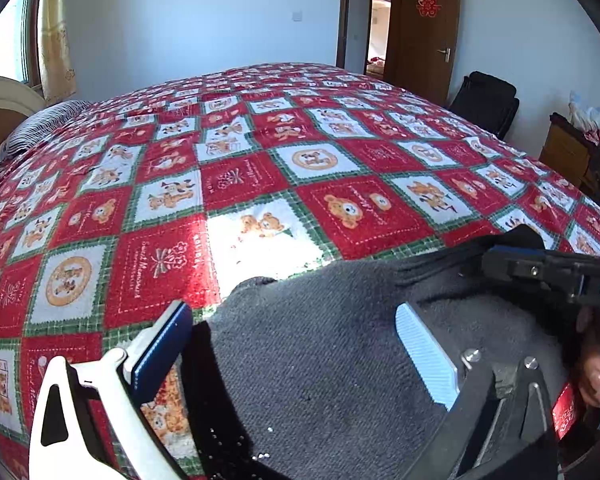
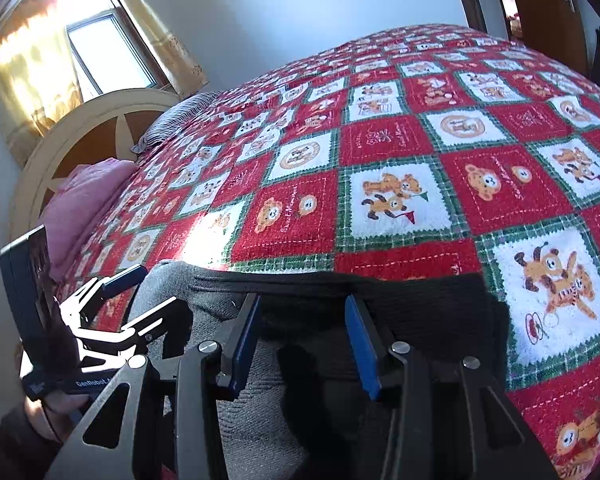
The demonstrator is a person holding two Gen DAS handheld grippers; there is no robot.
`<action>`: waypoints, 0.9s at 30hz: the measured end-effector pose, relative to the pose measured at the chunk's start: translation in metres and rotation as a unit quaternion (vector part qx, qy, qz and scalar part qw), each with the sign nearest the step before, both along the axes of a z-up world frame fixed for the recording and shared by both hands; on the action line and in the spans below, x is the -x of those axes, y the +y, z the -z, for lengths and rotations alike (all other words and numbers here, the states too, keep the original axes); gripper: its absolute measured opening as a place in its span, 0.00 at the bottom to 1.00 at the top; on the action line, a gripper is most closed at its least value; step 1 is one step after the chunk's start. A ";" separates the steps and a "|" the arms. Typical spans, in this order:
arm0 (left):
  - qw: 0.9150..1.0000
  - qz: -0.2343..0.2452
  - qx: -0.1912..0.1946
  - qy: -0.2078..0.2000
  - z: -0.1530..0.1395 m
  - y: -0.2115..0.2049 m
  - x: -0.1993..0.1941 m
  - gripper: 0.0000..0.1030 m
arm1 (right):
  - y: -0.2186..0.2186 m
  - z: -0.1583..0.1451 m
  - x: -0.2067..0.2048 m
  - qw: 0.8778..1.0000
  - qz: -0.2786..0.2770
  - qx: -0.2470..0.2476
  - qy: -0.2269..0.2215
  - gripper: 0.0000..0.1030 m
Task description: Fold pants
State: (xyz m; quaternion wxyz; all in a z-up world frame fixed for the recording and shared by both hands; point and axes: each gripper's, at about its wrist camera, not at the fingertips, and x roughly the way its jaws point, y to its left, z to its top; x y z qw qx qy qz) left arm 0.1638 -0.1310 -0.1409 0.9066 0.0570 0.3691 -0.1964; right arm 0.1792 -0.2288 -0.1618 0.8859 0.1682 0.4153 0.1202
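With the dark grey pants point(image 1: 332, 360) lying folded at the near edge of the bed point(image 1: 260, 168), the left gripper point(image 1: 296, 344) and right gripper point(image 2: 304, 344) both hover spread and apparently empty, so smoothing or another fold comes next.

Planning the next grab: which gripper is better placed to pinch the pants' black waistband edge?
Probably right. The right gripper is open, straddling the black waistband of the pants. The left gripper is open over plain grey cloth.
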 end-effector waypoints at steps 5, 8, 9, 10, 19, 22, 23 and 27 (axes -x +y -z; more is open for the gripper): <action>0.999 0.006 0.031 -0.003 -0.013 0.010 0.023 1.00 | -0.006 -0.016 0.034 1.000 0.022 0.002 -0.004 0.45; 1.000 0.012 0.024 -0.007 -0.011 0.010 0.033 1.00 | -0.004 -0.027 0.068 1.000 0.007 0.014 -0.011 0.45; 1.000 0.013 0.021 -0.008 -0.009 0.009 0.036 1.00 | -0.003 -0.028 0.076 1.000 0.003 0.026 -0.010 0.45; 1.000 0.014 0.018 -0.005 -0.006 0.009 0.037 1.00 | -0.003 -0.026 0.085 0.999 -0.001 0.039 -0.007 0.45; 1.000 0.019 -0.001 0.000 0.012 0.004 0.036 1.00 | -0.006 -0.003 0.098 0.997 -0.015 0.075 -0.001 0.46; 1.000 0.019 0.000 0.005 0.009 0.008 0.038 1.00 | -0.010 -0.010 0.102 0.998 -0.012 0.057 -0.009 0.46; 1.000 0.019 -0.001 0.005 0.008 0.010 0.040 1.00 | -0.012 -0.014 0.103 0.999 -0.010 0.048 -0.011 0.46; 1.000 0.008 0.009 0.004 0.006 0.026 0.044 1.00 | -0.028 -0.033 0.109 0.998 0.021 0.032 -0.050 0.47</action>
